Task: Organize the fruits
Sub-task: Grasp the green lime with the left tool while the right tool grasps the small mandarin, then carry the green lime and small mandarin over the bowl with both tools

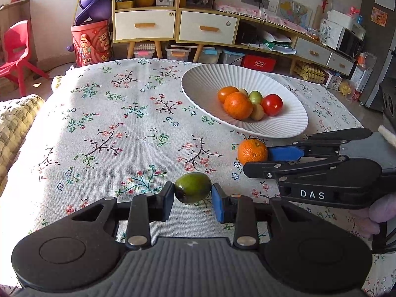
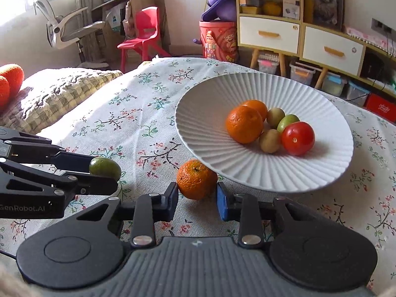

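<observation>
A white ribbed plate [image 1: 210, 79] [image 2: 272, 173] on the flowered tablecloth holds two oranges, a red tomato [image 1: 272, 104] [image 2: 298, 138] and small green fruits. My left gripper [image 1: 193, 195] is shut on a green oval fruit [image 1: 193, 187], which also shows in the right wrist view [image 2: 105, 166]. My right gripper [image 2: 197, 195] has its pads around a loose orange [image 2: 196, 178] [image 1: 252, 151] on the cloth just in front of the plate; the pads touch its sides.
A quilted cushion [image 2: 61, 91] lies at the table's left edge. Cabinets with drawers [image 1: 146, 26], storage boxes, a red bucket [image 1: 91, 44] and a red chair [image 1: 14, 49] stand beyond the table.
</observation>
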Tool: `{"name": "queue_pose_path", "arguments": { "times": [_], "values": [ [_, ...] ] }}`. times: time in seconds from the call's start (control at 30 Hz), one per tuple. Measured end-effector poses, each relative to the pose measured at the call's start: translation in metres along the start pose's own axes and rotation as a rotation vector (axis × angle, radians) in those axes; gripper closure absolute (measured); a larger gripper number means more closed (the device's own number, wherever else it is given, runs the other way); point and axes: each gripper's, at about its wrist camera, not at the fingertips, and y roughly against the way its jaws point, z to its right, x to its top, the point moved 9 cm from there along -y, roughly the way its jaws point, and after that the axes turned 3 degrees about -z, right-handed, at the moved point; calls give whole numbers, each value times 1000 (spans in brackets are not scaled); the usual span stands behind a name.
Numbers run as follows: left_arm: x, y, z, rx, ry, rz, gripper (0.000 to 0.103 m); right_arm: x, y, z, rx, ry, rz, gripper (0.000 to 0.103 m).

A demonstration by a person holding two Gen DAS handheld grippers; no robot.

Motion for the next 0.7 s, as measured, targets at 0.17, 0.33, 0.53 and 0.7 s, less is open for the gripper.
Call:
{"name": "queue_pose_path", "arguments": {
  "times": [0.17,0.33,0.53,0.7],
  "values": [
    [3,2,1,-4,-3,7,85,-3,7,-6,22,11,-12,74],
    [5,2,3,-15,3,8,85,-5,16,-12,39,28,-22,74],
    [12,3,8,-29,2,20,85,-2,33,-13,61,30,3,74],
    [19,2,16,-41,3,26,85,5,43,-8,45,24,35,74]
  ]
}}
